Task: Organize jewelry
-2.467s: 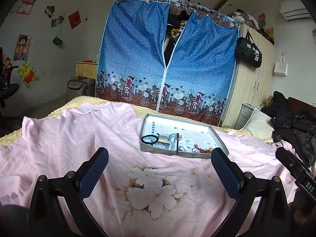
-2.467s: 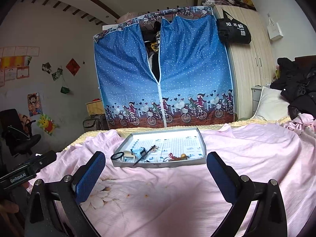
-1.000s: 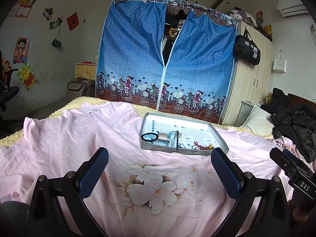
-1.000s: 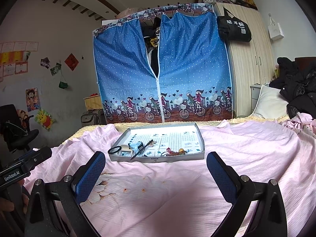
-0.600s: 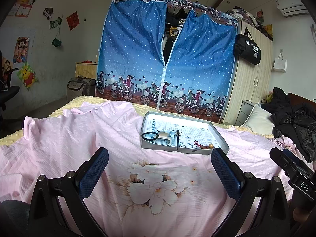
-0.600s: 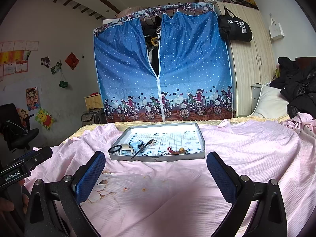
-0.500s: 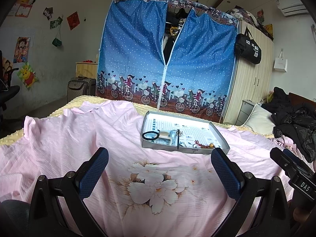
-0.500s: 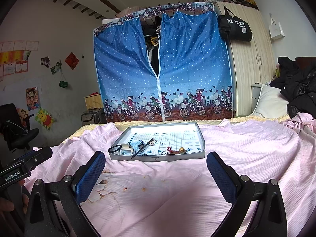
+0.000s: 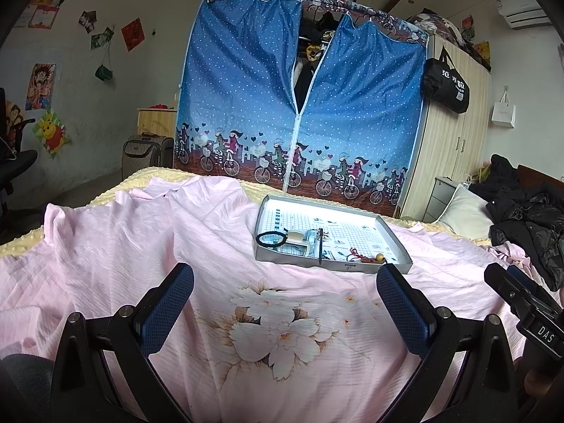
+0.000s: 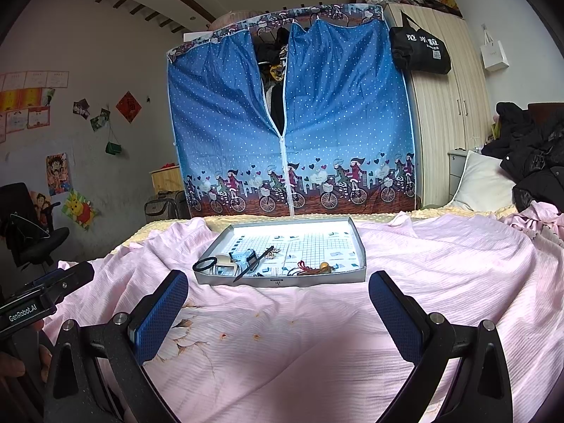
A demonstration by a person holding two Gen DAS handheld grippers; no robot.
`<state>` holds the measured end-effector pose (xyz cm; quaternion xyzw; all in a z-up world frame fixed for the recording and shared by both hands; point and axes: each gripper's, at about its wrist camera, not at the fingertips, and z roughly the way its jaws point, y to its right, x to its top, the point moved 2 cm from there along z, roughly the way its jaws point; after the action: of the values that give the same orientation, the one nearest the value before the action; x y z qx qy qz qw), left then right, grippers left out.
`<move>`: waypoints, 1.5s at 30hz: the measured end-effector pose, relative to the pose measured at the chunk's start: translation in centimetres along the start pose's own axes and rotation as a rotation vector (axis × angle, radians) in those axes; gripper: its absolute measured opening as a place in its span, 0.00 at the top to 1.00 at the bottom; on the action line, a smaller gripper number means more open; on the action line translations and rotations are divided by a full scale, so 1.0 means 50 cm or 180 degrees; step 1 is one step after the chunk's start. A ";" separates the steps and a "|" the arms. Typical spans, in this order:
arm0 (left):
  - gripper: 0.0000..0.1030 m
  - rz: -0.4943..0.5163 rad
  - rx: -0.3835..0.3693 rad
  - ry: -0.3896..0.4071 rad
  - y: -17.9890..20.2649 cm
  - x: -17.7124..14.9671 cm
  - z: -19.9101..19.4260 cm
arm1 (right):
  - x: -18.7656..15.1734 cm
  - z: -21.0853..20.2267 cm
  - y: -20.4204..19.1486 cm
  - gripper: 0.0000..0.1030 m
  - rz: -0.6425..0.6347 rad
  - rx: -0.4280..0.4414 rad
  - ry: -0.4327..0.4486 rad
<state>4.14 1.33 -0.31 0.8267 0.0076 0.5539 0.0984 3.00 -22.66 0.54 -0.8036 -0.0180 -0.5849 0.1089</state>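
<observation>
- Left wrist view: the left tool (image 9: 283, 290) hangs above the pink floral bedsheet (image 9: 105, 246) with its blue-padded fingers (image 9: 169, 308) spread wide and nothing between them. Ahead lies the shallow grey cardboard tray (image 9: 398, 243) on the bed, well apart from the fingertips. In it, a black ring-shaped hair tie (image 9: 270, 238) sits at the near left corner, a thin dark hair stick (image 9: 320, 243) points straight towards the camera, and a red cord with a yellow bead (image 9: 366, 258) lies near the front right wall. Only this view shows the right tool's black body at the lower right edge.
- Right wrist view: the right tool (image 10: 278, 299) is likewise wide open and empty – its blue pads (image 10: 391, 313) frame the same tray (image 10: 282, 280) more squarely. Here the hair stick (image 10: 255, 263) runs diagonally, the hair tie (image 10: 205, 263) overlaps a white clip, and the red cord (image 10: 313, 268) sits right of centre. The left tool's body, labelled GenRobot.AI, shows at the left edge.
</observation>
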 end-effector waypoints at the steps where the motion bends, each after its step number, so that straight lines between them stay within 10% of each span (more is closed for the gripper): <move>1: 0.01 -0.0002 0.0002 -0.0001 0.000 0.000 0.000 | 0.000 0.000 0.000 0.00 0.0000 0.0000 0.0000; 22: 0.01 -0.0019 0.0026 -0.0033 -0.003 -0.003 0.000 | -0.009 -0.004 -0.003 0.00 0.0001 -0.0003 -0.0024; 29: 0.01 0.0101 0.0558 0.0059 0.011 -0.004 -0.016 | -0.009 -0.003 -0.002 0.00 0.0009 -0.0005 -0.0031; 45: 0.01 0.0091 0.0639 0.0023 0.000 -0.009 -0.006 | -0.022 -0.003 -0.001 0.00 0.0011 -0.0007 -0.0064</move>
<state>3.71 1.31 -0.60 0.8305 0.0516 0.5546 0.0072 2.52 -22.52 -0.46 -0.8096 -0.0170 -0.5766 0.1088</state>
